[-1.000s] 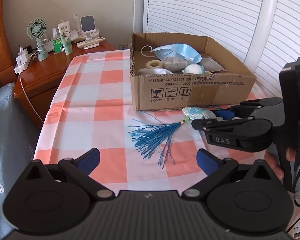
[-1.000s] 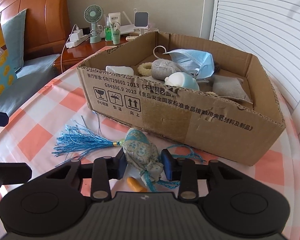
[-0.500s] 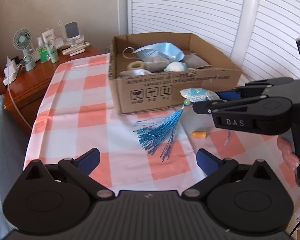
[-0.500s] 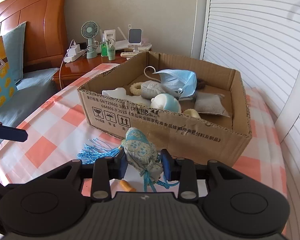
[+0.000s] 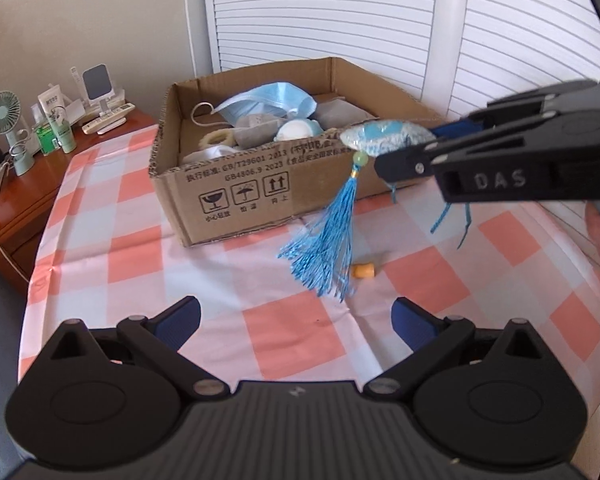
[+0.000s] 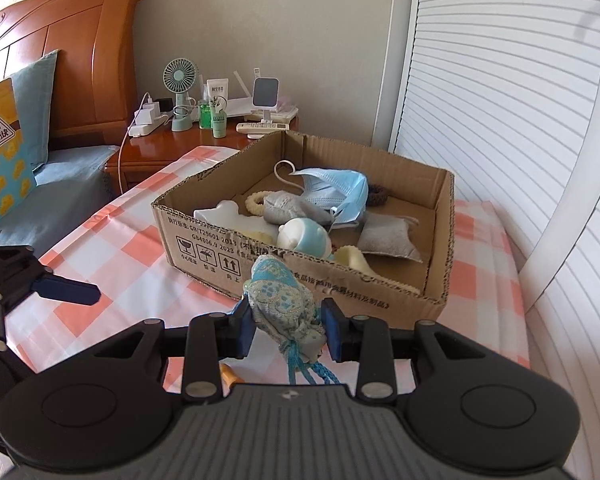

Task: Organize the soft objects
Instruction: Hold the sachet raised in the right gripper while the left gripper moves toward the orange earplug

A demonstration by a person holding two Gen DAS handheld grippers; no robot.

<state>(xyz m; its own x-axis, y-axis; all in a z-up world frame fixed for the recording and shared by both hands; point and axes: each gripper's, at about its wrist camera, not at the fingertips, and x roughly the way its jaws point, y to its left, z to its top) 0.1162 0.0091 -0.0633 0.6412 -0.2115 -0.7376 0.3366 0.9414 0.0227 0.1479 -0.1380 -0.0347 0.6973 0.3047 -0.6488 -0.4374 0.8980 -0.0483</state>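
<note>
Your right gripper [image 6: 287, 327] is clamped on the embroidered blue sachet [image 6: 286, 306], its blue pads pressing the pouch from both sides. In the left wrist view the sachet [image 5: 384, 136] hangs clear of the checked tabletop [image 5: 292, 344], level with the near rim of the cardboard box [image 5: 236, 196] and in front of its near wall. A green bead sits under the pouch and the blue tassel [image 5: 326, 248] dangles from it, the loose ends reaching down close to the cloth; whether they touch it you cannot tell. Thin blue cords trail from the other end of the pouch below your gripper.

Your left gripper [image 5: 296, 318] stands wide apart with nothing between its fingers, low over the tabletop on the near side of the tassel.

A small orange piece [image 5: 363, 270] lies on the cloth just beside the tassel's tips.

Inside the box you can see a blue face mask [image 6: 336, 190], a grey pouch [image 6: 388, 238], a cream ring [image 6: 256, 202], a white and pale-blue round toy [image 6: 306, 236] and a dark hair tie [image 6: 378, 194] near the far wall.

Beyond the tabletop, a wooden nightstand [image 6: 156, 144] carries a small green fan [image 6: 179, 80] and some bottles.
</note>
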